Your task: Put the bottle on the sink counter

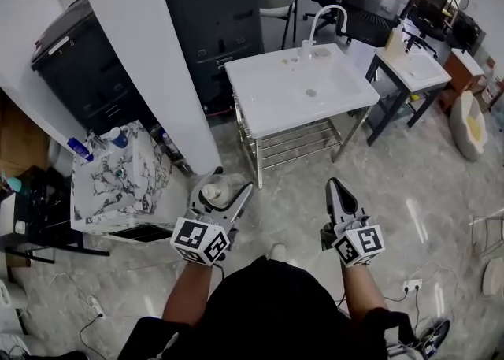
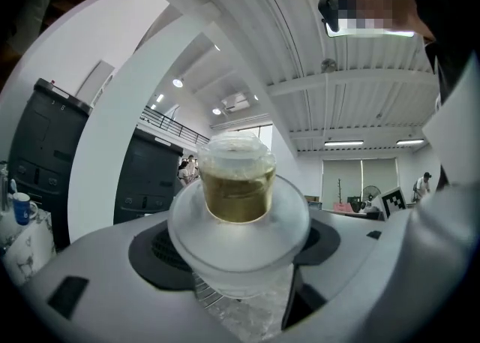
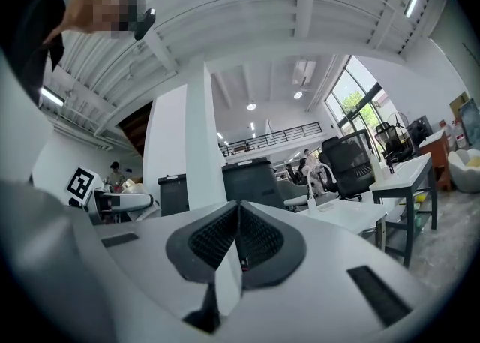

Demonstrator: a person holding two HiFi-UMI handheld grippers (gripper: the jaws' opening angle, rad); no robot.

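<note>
A clear bottle [image 1: 211, 191] with yellowish liquid and a pale cap sits between the jaws of my left gripper [image 1: 223, 190], which is shut on it and held level over the floor. In the left gripper view the bottle [image 2: 237, 188] fills the gap of the left gripper [image 2: 238, 259], pressed by both pads. My right gripper [image 1: 333, 186] is shut with nothing in it; in its own view the right gripper [image 3: 238, 242] shows its pads touching. The white sink counter [image 1: 346, 94] with its faucet [image 1: 324, 18] stands ahead, apart from both grippers, and the sink counter [image 3: 346, 216] shows right of the jaws.
A white pillar [image 1: 150, 51] rises ahead on the left, with black cabinets [image 1: 216, 16] behind it. A marble-patterned stand [image 1: 102, 193] carrying small bottles is at the left. A second sink table [image 1: 429, 75] and office chairs [image 1: 370, 4] stand at the back right. A power strip [image 1: 411, 284] lies on the floor.
</note>
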